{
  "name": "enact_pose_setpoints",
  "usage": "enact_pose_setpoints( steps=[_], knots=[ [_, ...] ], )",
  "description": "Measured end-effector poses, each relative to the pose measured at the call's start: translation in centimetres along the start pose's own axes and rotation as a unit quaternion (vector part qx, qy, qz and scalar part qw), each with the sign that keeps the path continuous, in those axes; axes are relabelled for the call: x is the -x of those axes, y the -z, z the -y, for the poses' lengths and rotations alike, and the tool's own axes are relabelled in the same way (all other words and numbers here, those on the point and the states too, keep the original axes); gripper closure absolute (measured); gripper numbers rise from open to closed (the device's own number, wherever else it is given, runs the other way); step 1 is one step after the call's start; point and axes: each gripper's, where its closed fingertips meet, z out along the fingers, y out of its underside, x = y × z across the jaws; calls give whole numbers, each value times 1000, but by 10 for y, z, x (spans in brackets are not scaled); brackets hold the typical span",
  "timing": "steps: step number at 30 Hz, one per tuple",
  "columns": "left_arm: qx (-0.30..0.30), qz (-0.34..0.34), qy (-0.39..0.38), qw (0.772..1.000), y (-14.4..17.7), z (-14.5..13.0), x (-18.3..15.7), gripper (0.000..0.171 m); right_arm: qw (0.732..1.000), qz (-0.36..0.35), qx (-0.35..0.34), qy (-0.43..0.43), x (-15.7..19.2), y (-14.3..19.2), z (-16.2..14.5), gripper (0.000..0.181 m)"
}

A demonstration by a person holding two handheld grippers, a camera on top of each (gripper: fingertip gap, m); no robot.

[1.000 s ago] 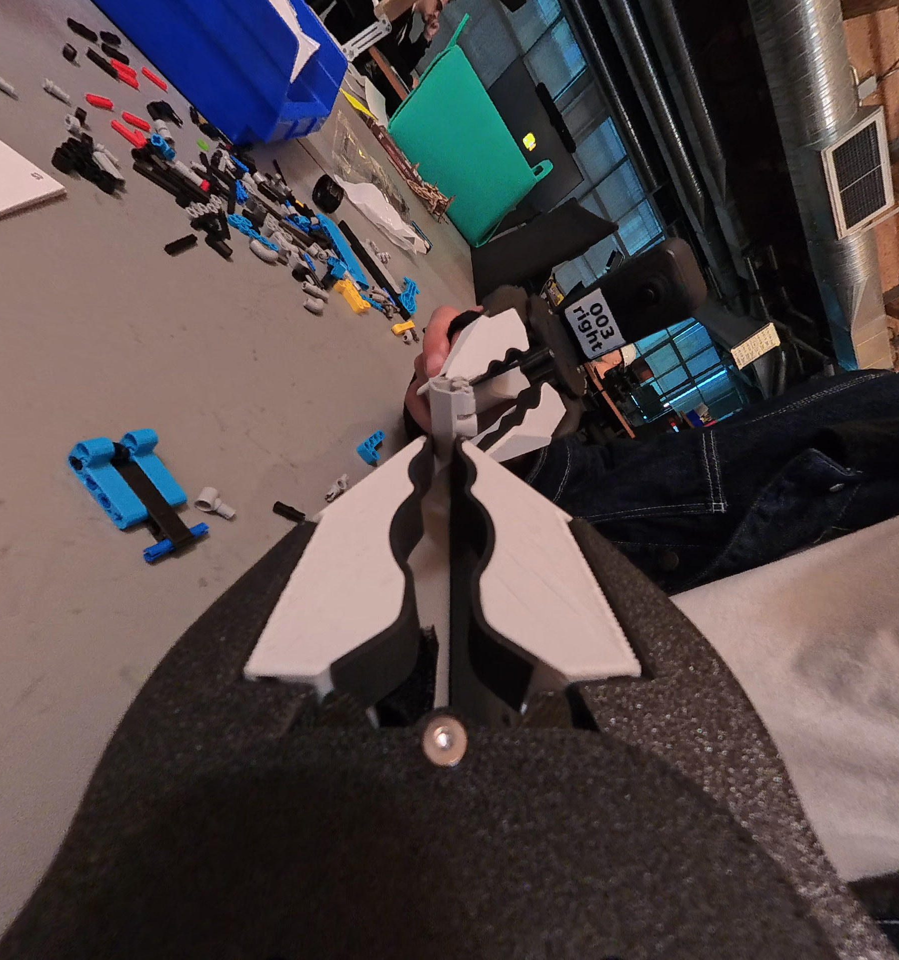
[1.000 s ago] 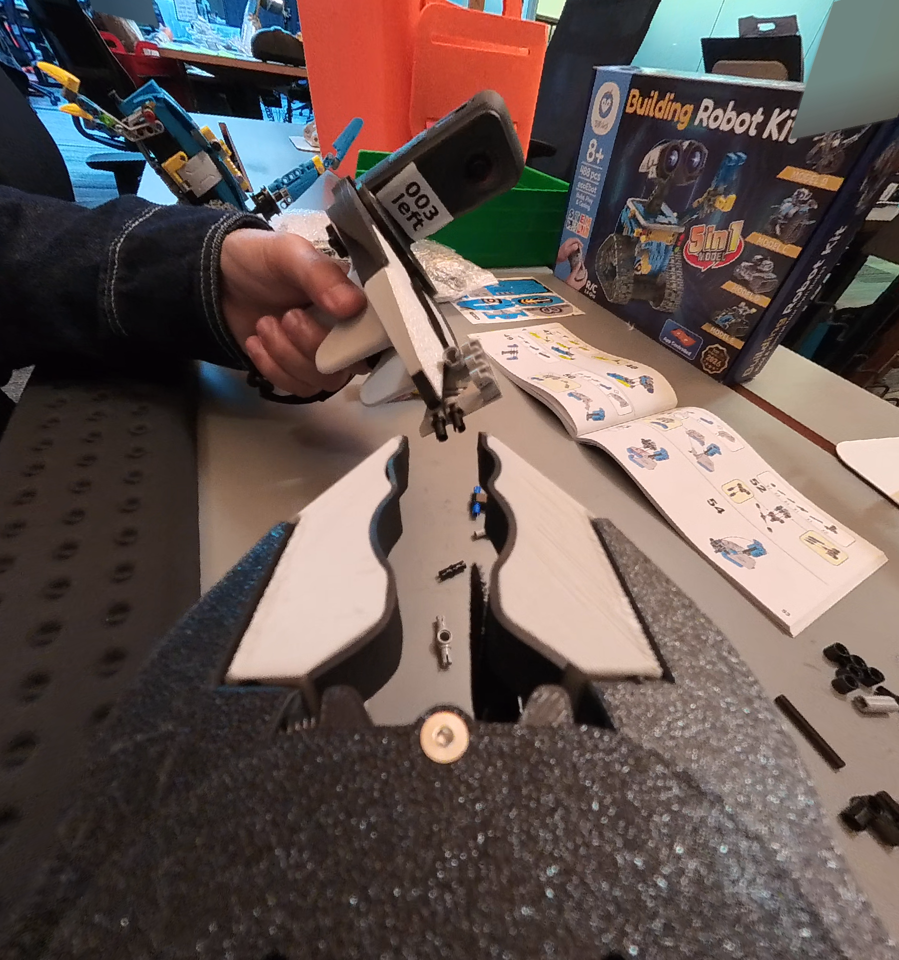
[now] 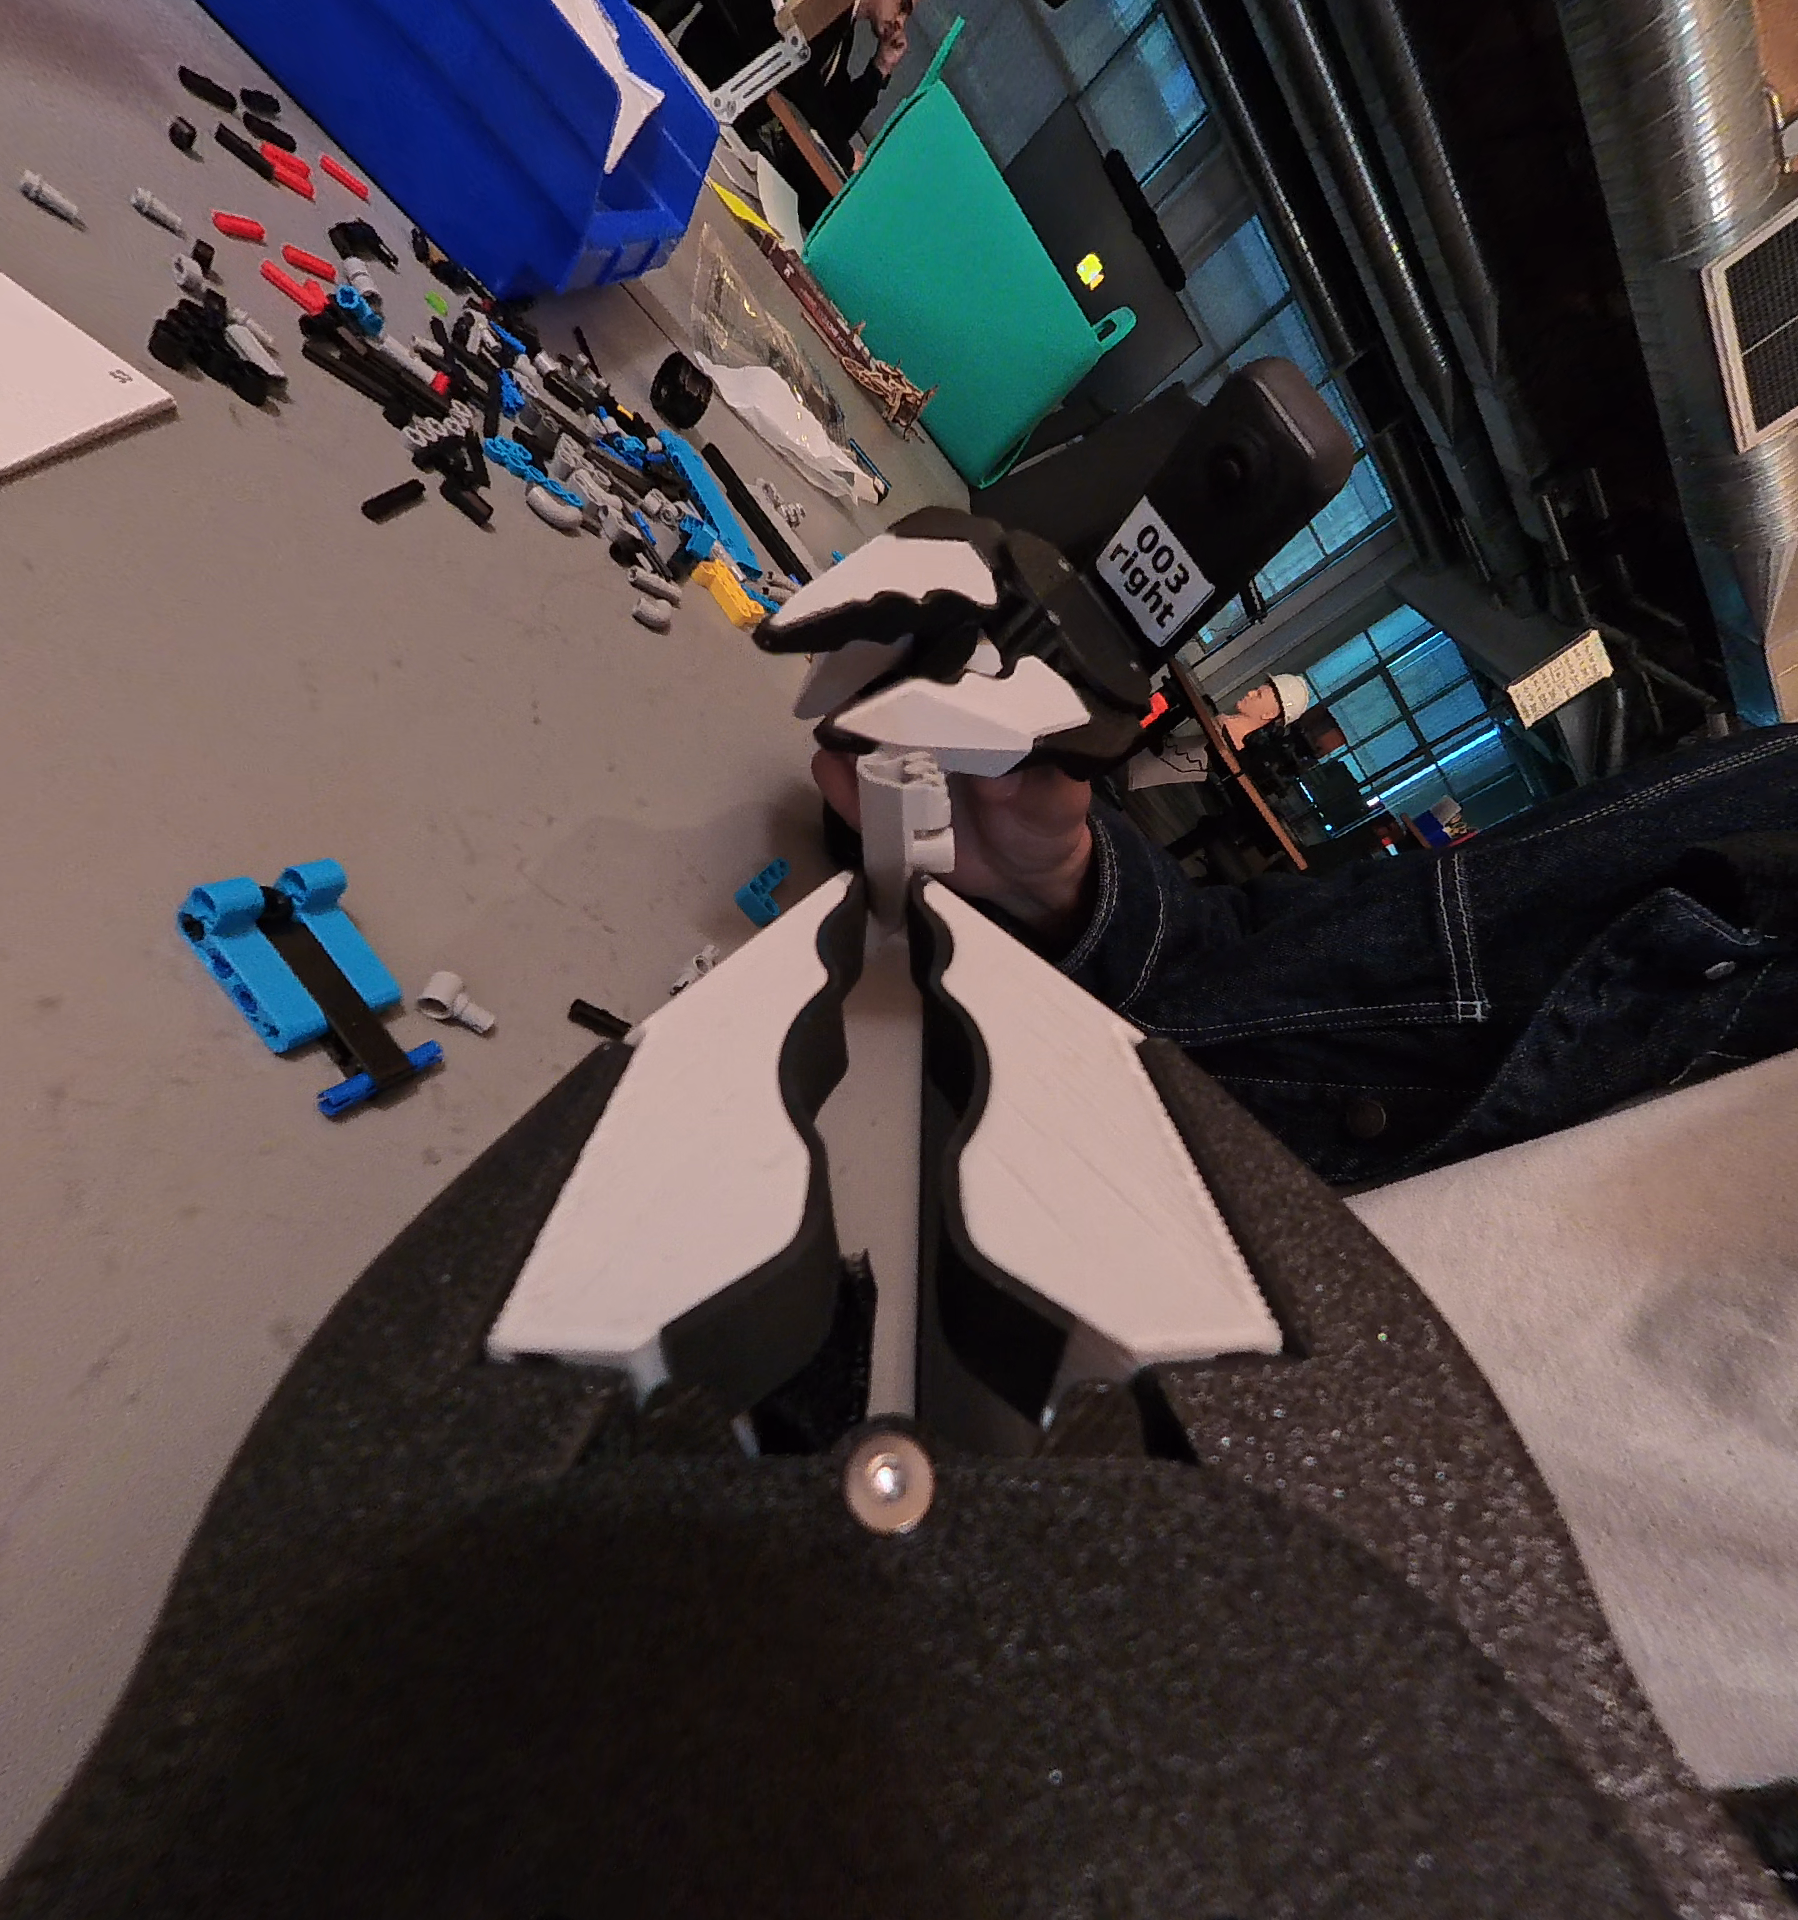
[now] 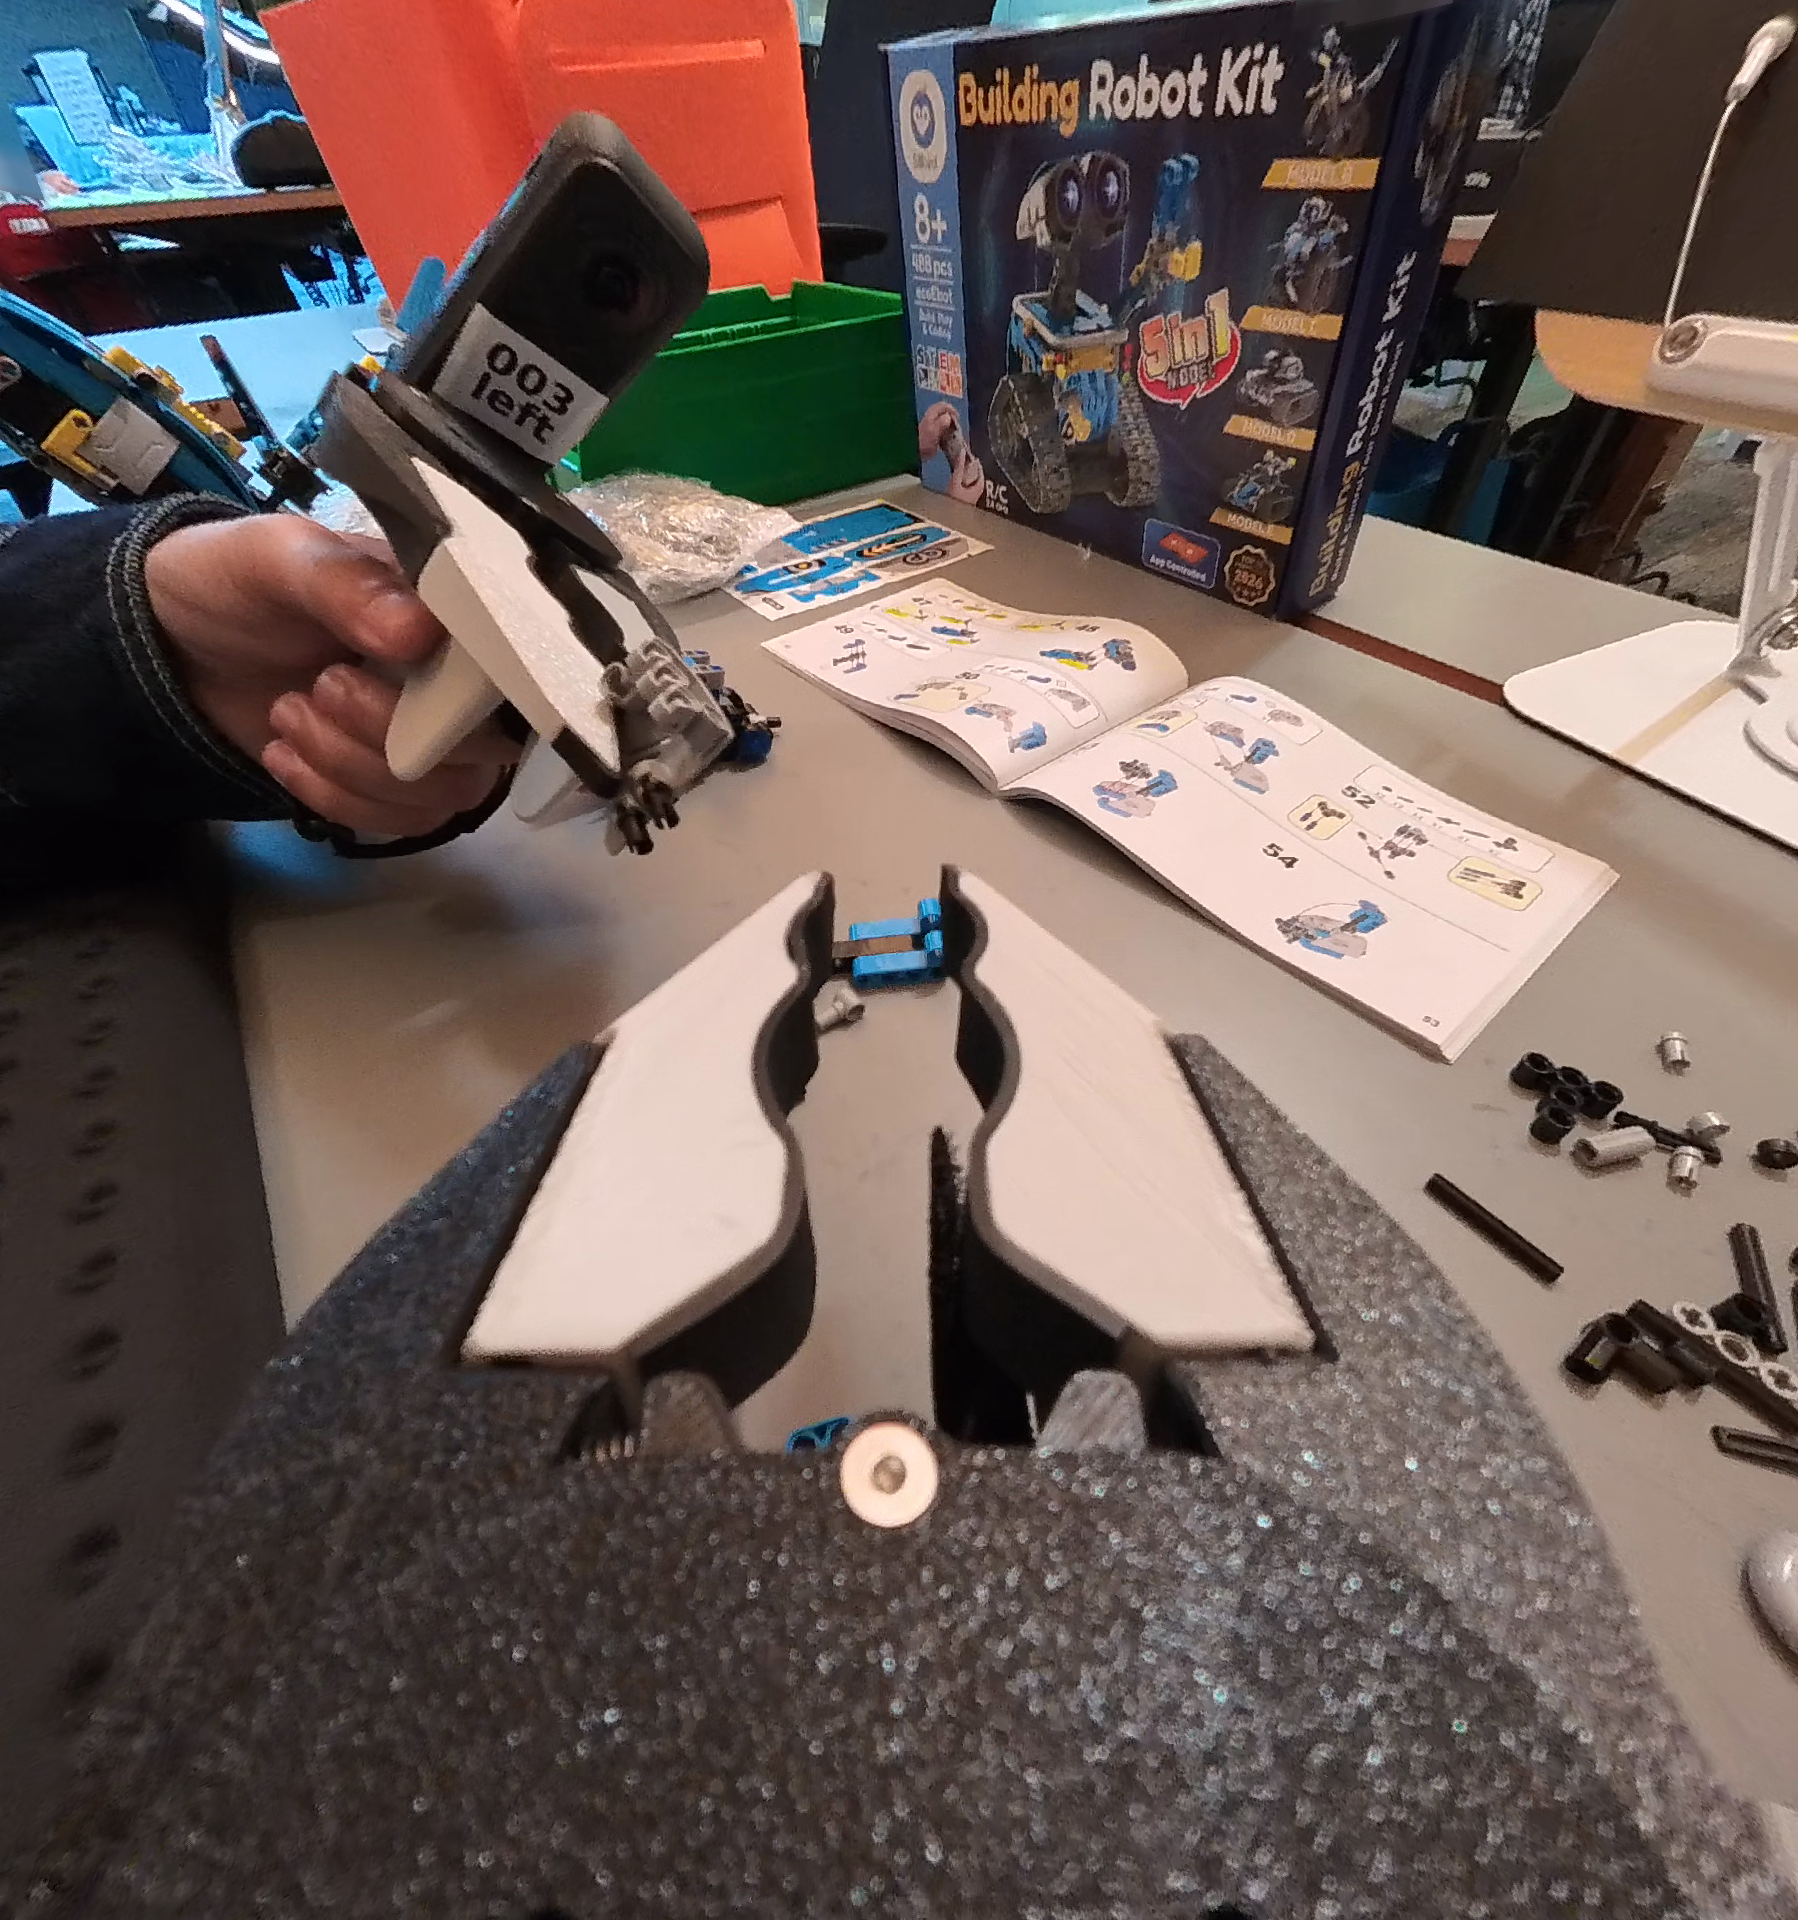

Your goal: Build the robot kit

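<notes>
Grey and matt, the surface (image 4: pixel 1238 644) carries an open instruction booklet (image 4: pixel 1186 800), a dark blue printed kit box (image 4: pixel 1165 301) standing at the far side, a green plastic bin (image 4: pixel 770 395) left of the box, and a white lamp base (image 4: pixel 1684 707) at the far right. Loose black pins and rods (image 4: pixel 1747 1330) lie scattered at the near right.

The left gripper (image 3: pixel 887 902) is clenched on a small grey brick assembly (image 3: pixel 900 821), which sticks out beyond its fingertips; in the right wrist view the same grey piece (image 4: pixel 666 717) shows black pins at its lower end and is held above the surface, apart from it. A hand (image 4: pixel 292 665) in a dark denim sleeve holds this gripper.

The right gripper (image 4: pixel 884 904) is released, its jaws spread with nothing between them, hovering over the surface. Seen through the gap, on the surface beyond its tips, lies a flat blue and black brick assembly (image 4: pixel 890 940), with a small grey connector (image 4: pixel 838 1006) just beside it. In the left wrist view the right gripper (image 3: pixel 822 681) hangs close above the held grey piece, and a blue plastic bin (image 3: pixel 479 135) stands far beyond a heap of mixed small bricks (image 3: pixel 521 436).
</notes>
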Motion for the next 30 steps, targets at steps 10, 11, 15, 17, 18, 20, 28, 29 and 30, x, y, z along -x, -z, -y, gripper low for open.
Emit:
enact_pose_setpoints(
  steps=[10, 11, 15, 17, 18, 20, 28, 29, 30],
  knots=[
    [6, 9, -9, 1000, 0, -1, 1, 165, 999, 11, 45, 4, -8, 20, -10, 160],
    [5, 9, -10, 1000, 0, -1, 1, 165, 996, 40, 85, 7, -4, 27, -24, 154],
    [5, 9, -14, 1000, 0, 0, -1, 165, 970, 89, 226, 20, 2, 66, -81, 147],
    [7, 11, -12, 1000, 0, -2, 1, 165, 966, 79, 245, 26, 1, 76, -94, 150],
    [8, 10, -11, 1000, -1, -2, 1, 165, 962, 86, 257, 25, 4, 78, -101, 151],
    [12, 11, -10, 1000, -2, -4, 2, 165, 957, 76, 275, 41, 3, 78, -112, 156],
    [24, 30, -31, 999, -4, -7, 4, 164, 958, 83, 266, 65, 3, 69, -112, 174],
    [24, 29, -31, 999, -4, -7, 4, 164, 957, 80, 270, 66, 2, 70, -112, 174],
    [24, 29, -31, 999, -4, -8, 3, 164, 956, 75, 274, 71, 0, 72, -110, 175]
  ],
)
